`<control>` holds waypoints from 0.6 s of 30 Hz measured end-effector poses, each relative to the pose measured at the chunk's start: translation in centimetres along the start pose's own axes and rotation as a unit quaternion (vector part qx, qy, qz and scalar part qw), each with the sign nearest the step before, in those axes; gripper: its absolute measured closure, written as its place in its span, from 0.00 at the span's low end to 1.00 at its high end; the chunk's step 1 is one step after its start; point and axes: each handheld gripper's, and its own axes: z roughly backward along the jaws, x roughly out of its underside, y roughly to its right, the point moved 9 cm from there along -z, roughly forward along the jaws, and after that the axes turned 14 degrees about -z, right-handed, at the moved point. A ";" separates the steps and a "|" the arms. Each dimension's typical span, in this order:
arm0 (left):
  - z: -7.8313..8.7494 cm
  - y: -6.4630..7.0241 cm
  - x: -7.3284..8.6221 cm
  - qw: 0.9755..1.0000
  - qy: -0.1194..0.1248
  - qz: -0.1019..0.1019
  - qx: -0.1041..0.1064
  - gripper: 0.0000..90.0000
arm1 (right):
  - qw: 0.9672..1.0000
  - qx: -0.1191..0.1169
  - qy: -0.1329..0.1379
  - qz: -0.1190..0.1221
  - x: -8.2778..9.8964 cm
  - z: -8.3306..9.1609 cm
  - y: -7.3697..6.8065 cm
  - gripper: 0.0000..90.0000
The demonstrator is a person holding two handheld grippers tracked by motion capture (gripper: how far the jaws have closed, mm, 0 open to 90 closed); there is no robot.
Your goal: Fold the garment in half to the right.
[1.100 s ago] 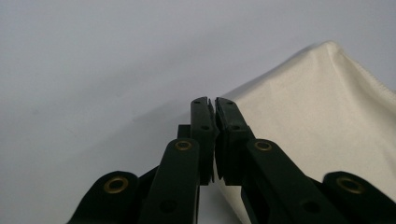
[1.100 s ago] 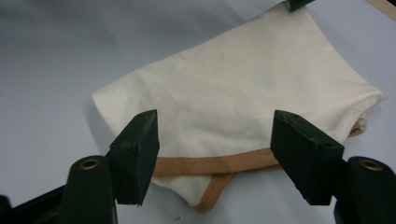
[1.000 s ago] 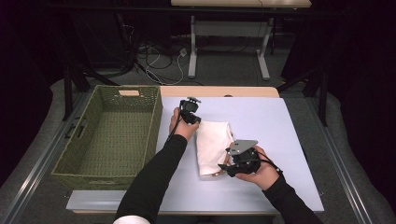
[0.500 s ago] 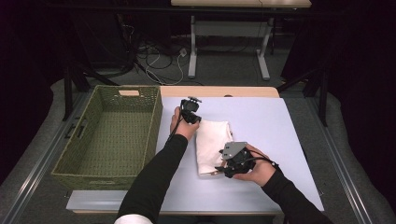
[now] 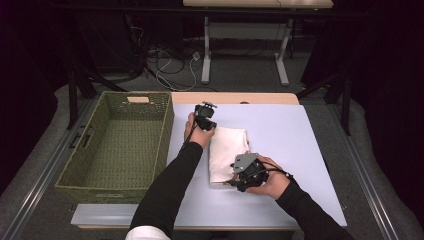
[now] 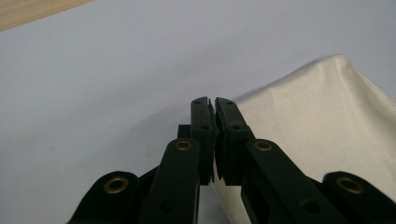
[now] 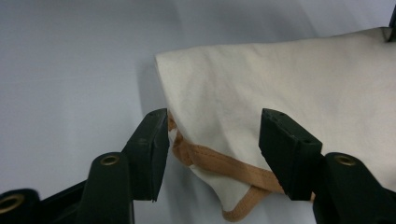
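**Folded cloth held at one corner, second tool closing on the strap end**

A cream folded fabric piece with a tan strap [image 5: 227, 152] lies flat on the pale lilac table [image 5: 300, 150], just right of the green woven basket [image 5: 120, 145]. The left tool [image 6: 214, 105] sits at the far left corner of the fabric with its jaws shut; in the left gripper view the pads meet right at the fabric's edge, and whether any cloth is pinched between them I cannot tell. The right tool [image 7: 212, 140] has its jaws about half open and has just been closing; the near corner with the tan strap [image 7: 219, 165] lies between the pads, which do not yet press on it.

The fabric looks light, soft and limp, so it will likely sag and unfold if lifted by one point. The layered corner with the stitched strap seems the firmest place to grip, paired with the far corner to keep the fold.

The basket stands open and empty alongside, its near wall the one obstacle to lift over. Floor cables and table legs lie well beyond
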 end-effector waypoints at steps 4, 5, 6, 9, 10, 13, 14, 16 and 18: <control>0.1 0.1 0.1 1.000 -0.001 0.000 -0.001 0.96 | 1.000 -0.002 0.001 0.003 -0.1 -0.2 -0.1 0.49; 0.1 0.1 0.1 1.000 -0.002 -0.001 0.000 0.96 | 1.000 -0.002 0.000 0.005 -0.1 -0.2 -0.1 0.49; 0.2 0.1 0.0 1.000 -0.001 -0.001 0.000 0.96 | 1.000 -0.003 -0.002 0.006 0.0 -0.2 -0.1 0.50; 0.3 0.2 0.0 1.000 -0.002 -0.003 0.000 0.96 | 1.000 -0.004 -0.005 0.007 0.1 -0.4 -0.2 0.51; 0.3 0.3 0.0 1.000 0.000 -0.004 0.000 0.96 | 1.000 -0.006 -0.008 0.009 0.1 -0.4 -0.3 0.52; 0.4 0.5 0.0 1.000 0.001 -0.007 0.001 0.96 | 1.000 -0.007 -0.012 0.008 0.2 -0.7 -0.4 0.53; 0.4 0.5 0.0 1.000 0.001 -0.007 0.002 0.96 | 1.000 -0.009 -0.013 0.010 0.3 -0.8 -0.4 0.54; 0.5 0.6 0.0 1.000 0.002 -0.010 0.003 0.96 | 1.000 -0.014 -0.018 0.013 0.4 -1.0 -0.6 0.54; 0.5 0.7 0.0 1.000 0.004 -0.008 0.003 0.96 | 1.000 -0.016 -0.020 0.014 0.5 -1.2 -0.8 0.55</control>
